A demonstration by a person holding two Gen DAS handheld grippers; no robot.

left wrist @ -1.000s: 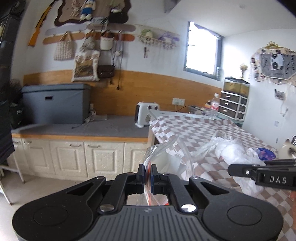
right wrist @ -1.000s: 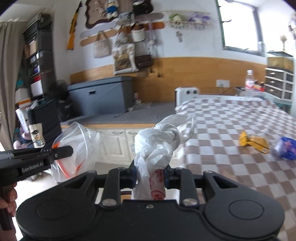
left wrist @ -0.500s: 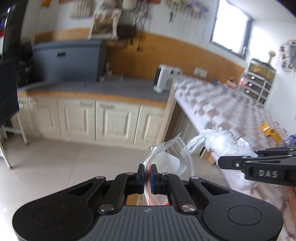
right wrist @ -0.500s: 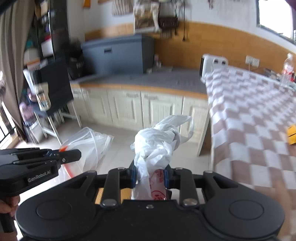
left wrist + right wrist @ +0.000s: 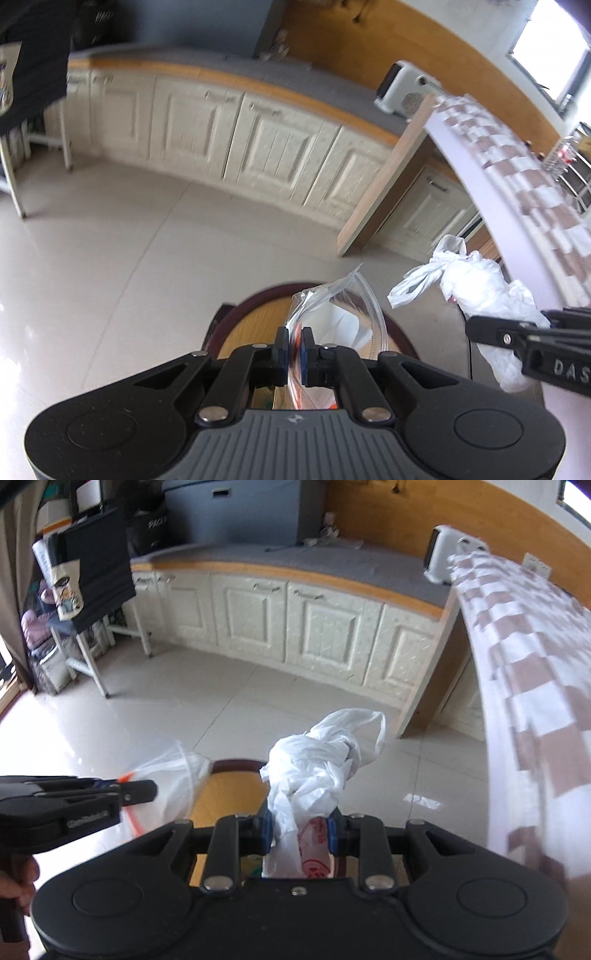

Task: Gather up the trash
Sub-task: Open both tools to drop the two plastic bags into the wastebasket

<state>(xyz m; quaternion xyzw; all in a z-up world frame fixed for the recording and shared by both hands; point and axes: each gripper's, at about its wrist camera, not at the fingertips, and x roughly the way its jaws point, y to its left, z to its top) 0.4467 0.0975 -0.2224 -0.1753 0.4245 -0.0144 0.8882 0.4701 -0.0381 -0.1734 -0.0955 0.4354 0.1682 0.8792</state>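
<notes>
The disposal step was judged to be in hand: both pieces of trash were already lifted off & carried low over the floor. At the left, the left gripper (image 5: 292, 349) was seen w/ its jaws pressed together on the edge of a clear plastic bag (image 5: 343, 317), an orange strip showing betw. the pads; the bag hung just above a round bin (image 5: 236, 314) w/ a dark red rim & a wood-coloured face. To the right of it, the right gripper (image 5: 300, 829) was clamped on a crumpled white plastic bag (image 5: 317, 764) w/ red print, held near the same bin's rim (image 5: 236, 764). Further right, the checked tablecloth (image 5: 535, 657) was left beside both tools. Whether the bin had a lid or stood open couldn't be told. Next, both tools would prob. need to be lowered over the bin's mouth & the jaws parted so each bag dropped in.
</notes>
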